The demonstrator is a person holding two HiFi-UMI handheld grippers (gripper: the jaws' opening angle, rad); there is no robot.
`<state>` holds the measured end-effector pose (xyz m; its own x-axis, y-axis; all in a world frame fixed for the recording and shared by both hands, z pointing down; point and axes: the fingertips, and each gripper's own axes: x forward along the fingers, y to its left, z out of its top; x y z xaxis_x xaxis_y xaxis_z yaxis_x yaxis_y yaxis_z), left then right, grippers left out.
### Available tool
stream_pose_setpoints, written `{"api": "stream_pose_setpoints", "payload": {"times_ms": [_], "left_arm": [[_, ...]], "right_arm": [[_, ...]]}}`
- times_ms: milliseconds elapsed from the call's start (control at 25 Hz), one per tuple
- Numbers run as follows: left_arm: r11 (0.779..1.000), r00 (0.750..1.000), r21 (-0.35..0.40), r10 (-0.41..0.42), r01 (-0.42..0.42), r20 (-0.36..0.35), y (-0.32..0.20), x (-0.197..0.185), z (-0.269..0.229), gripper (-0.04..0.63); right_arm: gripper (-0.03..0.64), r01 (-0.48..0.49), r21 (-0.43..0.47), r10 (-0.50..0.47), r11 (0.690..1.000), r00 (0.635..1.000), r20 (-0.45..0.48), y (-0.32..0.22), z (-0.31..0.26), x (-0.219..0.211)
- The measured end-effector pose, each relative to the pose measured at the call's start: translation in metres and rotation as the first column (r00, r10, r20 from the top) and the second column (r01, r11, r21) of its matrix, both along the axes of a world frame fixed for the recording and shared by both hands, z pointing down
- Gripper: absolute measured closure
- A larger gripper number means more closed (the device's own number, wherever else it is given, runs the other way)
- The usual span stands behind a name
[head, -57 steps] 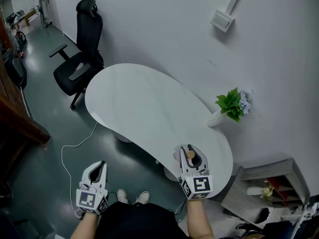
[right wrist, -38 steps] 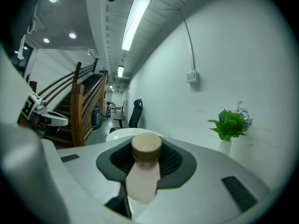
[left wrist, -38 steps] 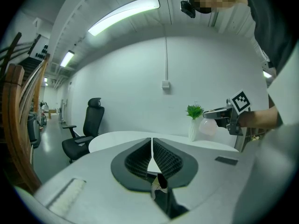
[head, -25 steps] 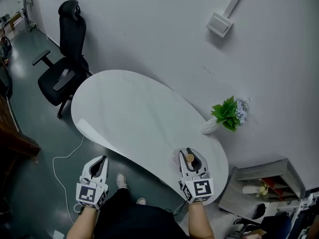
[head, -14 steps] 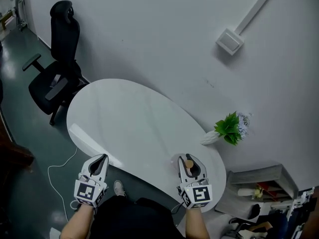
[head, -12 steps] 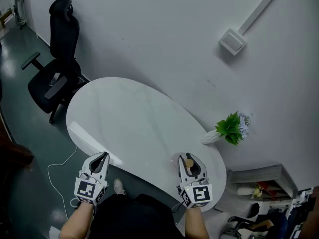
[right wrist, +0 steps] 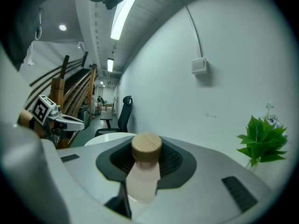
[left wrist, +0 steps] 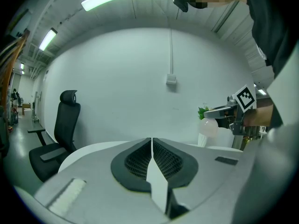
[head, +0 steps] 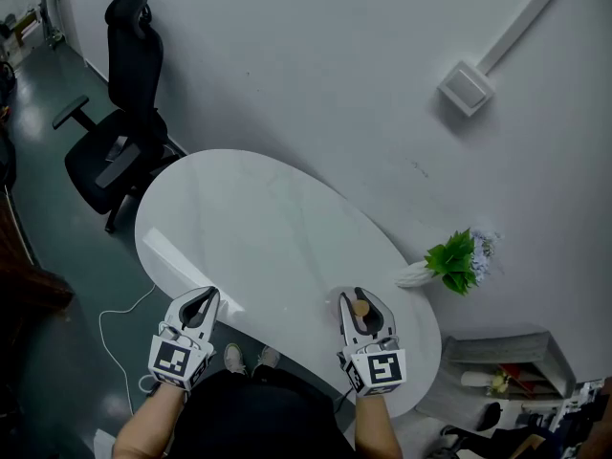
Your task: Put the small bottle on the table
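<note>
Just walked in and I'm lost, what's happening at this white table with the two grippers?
A person holds a gripper in each hand. The right gripper is shut on a small bottle with a wooden cap, held over the near side of the white table and not yet set down. The left gripper is shut and empty, at the table's near edge.

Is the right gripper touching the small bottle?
Touching. In the right gripper view, the right gripper has its jaws pressed on both sides of the small bottle.
</note>
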<state>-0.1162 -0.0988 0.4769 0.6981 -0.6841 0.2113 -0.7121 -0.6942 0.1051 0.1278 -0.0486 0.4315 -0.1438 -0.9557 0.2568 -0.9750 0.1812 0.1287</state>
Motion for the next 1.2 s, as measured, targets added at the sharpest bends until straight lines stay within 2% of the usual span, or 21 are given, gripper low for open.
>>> {"api": "stream_pose_setpoints", "payload": {"times_ms": [440, 720, 1200], "left_arm": [[0.999, 0.999, 0.020, -0.049, 0.048, 0.018, 0.005, 0.010, 0.002, 0.581], [0.996, 0.996, 0.005, -0.087, 0.087, 0.035, 0.007, 0.013, 0.001, 0.581], [0.991, 0.989, 0.006, -0.137, 0.137, 0.047, 0.019, 0.010, -0.005, 0.581]], "right_arm": [[0.514, 0.052, 0.017, -0.051, 0.999, 0.999, -0.007, -0.007, 0.000, 0.012], [0.514, 0.073, 0.004, -0.073, 0.997, 0.997, -0.005, -0.010, 0.010, 0.019], [0.514, 0.141, 0.019, -0.140, 0.990, 0.990, -0.023, -0.027, 0.014, 0.008]]}}
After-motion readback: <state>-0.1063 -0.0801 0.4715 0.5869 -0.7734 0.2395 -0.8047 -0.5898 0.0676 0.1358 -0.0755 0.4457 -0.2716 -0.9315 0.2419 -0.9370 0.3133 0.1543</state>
